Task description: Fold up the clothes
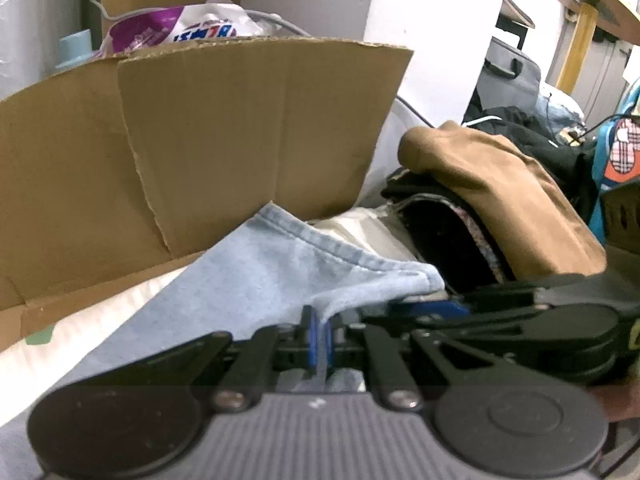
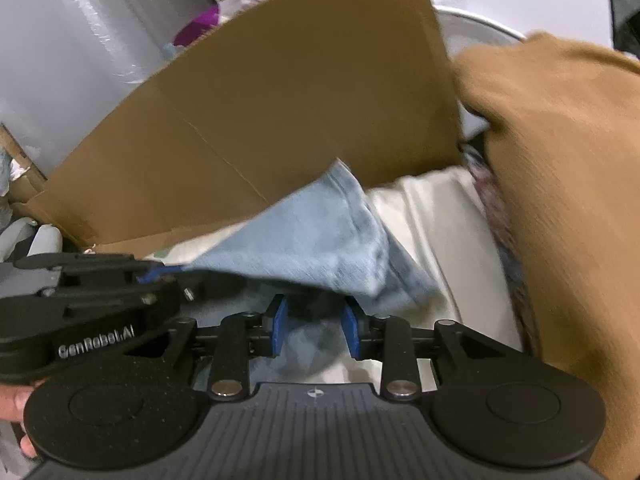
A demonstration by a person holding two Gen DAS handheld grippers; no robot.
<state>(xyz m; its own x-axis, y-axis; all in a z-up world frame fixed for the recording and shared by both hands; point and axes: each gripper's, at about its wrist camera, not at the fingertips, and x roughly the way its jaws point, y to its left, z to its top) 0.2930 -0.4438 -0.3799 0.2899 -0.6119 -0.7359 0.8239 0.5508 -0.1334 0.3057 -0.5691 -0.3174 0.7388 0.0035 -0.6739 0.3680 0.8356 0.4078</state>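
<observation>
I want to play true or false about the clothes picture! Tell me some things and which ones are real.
1. The left gripper pinches the light blue cloth. True.
2. The right gripper is clamped shut on the cloth. False: its jaws stand apart, with the cloth lying between and over them.
3. A cardboard flap stands behind the blue cloth. True.
4. The folded garment beside the blue cloth is bright green. False: it is brown.
5. The blue cloth lies on a white surface. True.

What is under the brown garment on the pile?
Under the brown garment a black piece with a patterned edge shows, resting on the white surface. Whatever lies deeper in the pile is covered.
</observation>
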